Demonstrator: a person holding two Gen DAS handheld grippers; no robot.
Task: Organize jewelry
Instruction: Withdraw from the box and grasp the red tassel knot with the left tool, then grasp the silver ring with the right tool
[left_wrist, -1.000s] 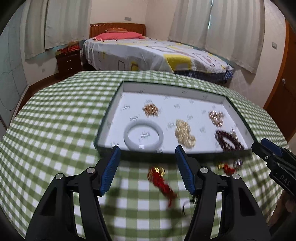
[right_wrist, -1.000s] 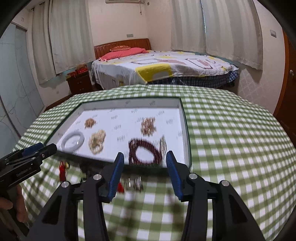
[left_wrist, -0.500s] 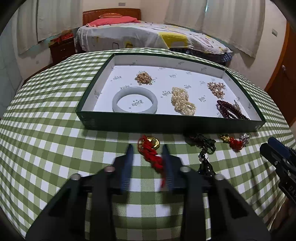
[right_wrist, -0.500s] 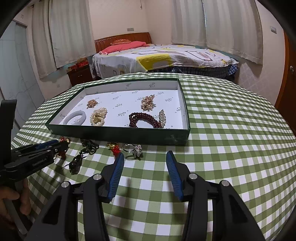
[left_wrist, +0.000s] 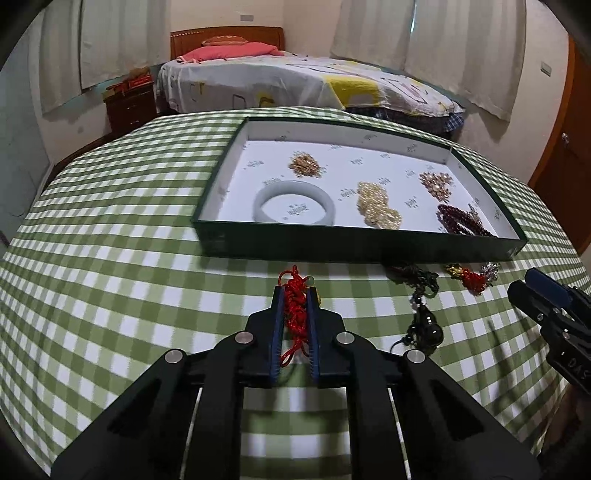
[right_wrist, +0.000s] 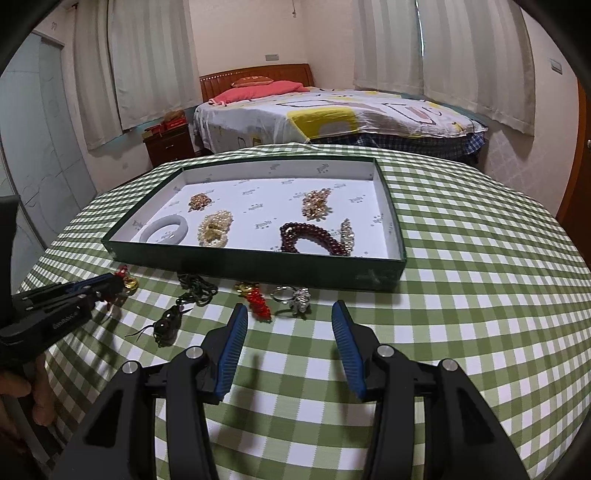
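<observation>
Two grippers at the jewelry tray (left_wrist: 354, 251)
Left gripper (left_wrist: 295, 291) is clenched on the red knotted charm (left_wrist: 294, 314); right gripper (right_wrist: 290, 314) is released, a silver ring (right_wrist: 295, 297) just beyond its fingertips.

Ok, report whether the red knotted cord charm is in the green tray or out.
Out: the red knotted cord charm lies on the checked cloth before the green tray, clamped in the left gripper.
</observation>
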